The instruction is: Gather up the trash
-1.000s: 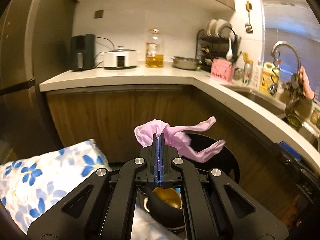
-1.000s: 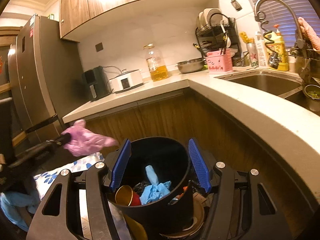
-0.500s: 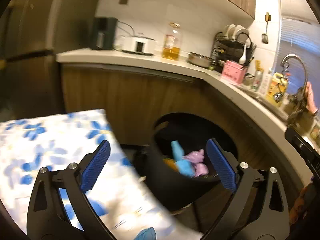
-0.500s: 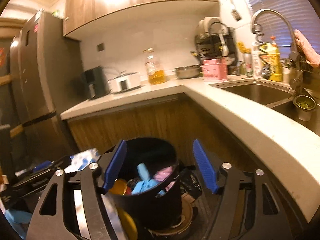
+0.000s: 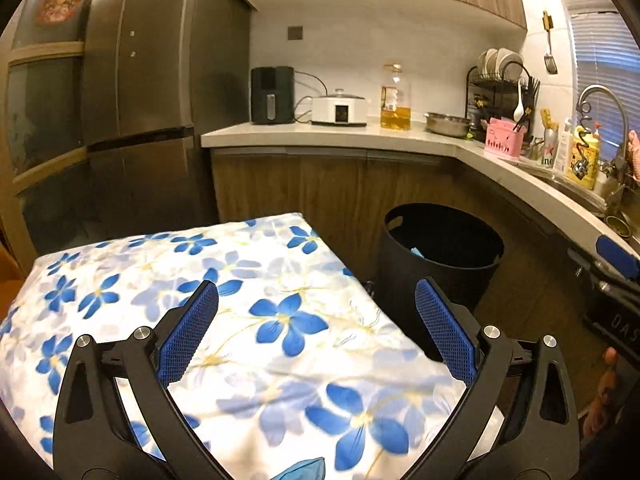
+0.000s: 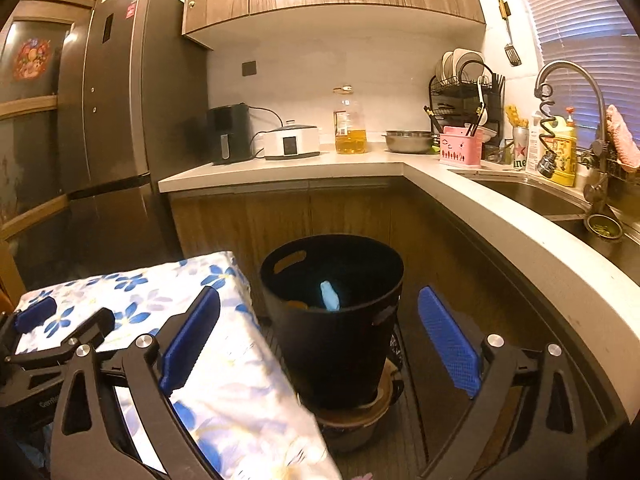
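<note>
Left wrist view: left gripper [image 5: 316,332] spread as wide as it goes, nothing between its blue pads, hanging over the flowered cloth [image 5: 168,280], white with blue blossoms. Only this view catches a blue scrap [image 5: 304,471] at the bottom edge on the cloth, cut off by the frame; what it is cannot be told. Right gripper shows here only as a blue pad and black frame at the far right edge. Right wrist view: right gripper [image 6: 320,336] with jaws opening, already wide, empty; the black bin [image 6: 336,320] stands beyond and between the fingers, not touched by either pad. This view alone looks down into the bin: a light blue piece of trash [image 6: 329,296] stands up inside, with something orange [image 6: 298,303] beside it, partly hidden by the rim. From the left wrist only a sliver of blue shows in the bin, which there sits right of the cloth's edge. The right view also shows the bin resting on a metal bowl or pot [image 6: 352,428] on the floor, hidden from the left view, and the sink [image 6: 532,200] basin with faucet [image 6: 568,80]. Both views show the counter [image 6: 280,168] with an oil bottle [image 6: 350,128], dish rack [image 6: 466,96] and pink caddy [image 6: 460,152].
</note>
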`<state>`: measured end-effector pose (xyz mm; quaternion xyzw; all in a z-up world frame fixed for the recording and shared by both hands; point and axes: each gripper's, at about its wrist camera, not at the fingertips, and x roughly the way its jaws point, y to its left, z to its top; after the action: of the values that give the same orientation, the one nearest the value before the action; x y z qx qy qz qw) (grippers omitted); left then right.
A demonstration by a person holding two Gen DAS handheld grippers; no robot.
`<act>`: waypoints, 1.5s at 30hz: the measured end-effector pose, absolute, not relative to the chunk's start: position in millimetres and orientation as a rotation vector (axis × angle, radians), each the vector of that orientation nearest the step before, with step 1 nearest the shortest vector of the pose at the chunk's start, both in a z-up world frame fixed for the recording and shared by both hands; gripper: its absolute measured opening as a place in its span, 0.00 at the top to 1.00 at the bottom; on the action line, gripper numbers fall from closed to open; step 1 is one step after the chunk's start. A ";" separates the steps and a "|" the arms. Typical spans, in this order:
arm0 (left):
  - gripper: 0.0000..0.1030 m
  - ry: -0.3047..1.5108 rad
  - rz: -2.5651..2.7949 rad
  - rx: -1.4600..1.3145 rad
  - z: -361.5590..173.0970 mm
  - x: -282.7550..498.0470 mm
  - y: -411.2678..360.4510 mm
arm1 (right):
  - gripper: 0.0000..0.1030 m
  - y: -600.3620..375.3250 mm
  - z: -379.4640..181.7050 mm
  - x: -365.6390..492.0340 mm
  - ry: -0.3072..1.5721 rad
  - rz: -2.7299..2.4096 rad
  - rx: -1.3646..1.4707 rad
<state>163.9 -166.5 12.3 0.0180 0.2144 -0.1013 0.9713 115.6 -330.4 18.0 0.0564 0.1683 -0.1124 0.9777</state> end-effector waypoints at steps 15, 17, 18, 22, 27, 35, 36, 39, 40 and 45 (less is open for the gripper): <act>0.05 0.394 -0.152 -0.010 20.7 78.0 -116.3 | 0.06 -267.3 14.4 40.3 0.360 -0.206 0.083; 0.05 0.387 -0.145 -0.013 22.6 69.8 -113.7 | 0.06 -262.7 15.5 34.3 0.356 -0.201 0.079; 0.05 0.384 -0.142 -0.013 23.9 67.1 -113.6 | 0.06 -261.1 16.3 32.0 0.353 -0.199 0.076; 0.05 0.372 -0.137 -0.019 28.0 59.3 -110.4 | 0.06 -257.8 19.4 26.2 0.347 -0.197 0.068; 0.05 0.368 -0.141 -0.014 29.6 56.9 -110.9 | 0.06 -255.2 22.3 21.6 0.336 -0.199 0.068; 0.05 0.358 -0.147 -0.018 31.3 54.9 -111.0 | 0.06 -255.9 23.1 20.1 0.331 -0.205 0.073; 0.05 0.358 -0.148 -0.017 31.3 54.9 -111.2 | 0.06 -256.1 23.2 20.1 0.331 -0.205 0.074; 0.05 0.356 -0.150 -0.014 31.2 54.6 -111.6 | 0.06 -256.7 23.4 20.5 0.333 -0.208 0.079; 0.06 0.357 -0.150 -0.014 31.1 54.9 -111.5 | 0.06 -256.4 23.6 20.9 0.333 -0.210 0.080; 0.06 0.358 -0.151 -0.014 30.9 54.7 -112.2 | 0.06 -257.2 23.3 20.3 0.332 -0.210 0.082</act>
<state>54.7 -112.2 30.9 -0.0070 0.1777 -0.0751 0.9812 20.3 -257.2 23.3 0.0406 0.1649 -0.1042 0.9799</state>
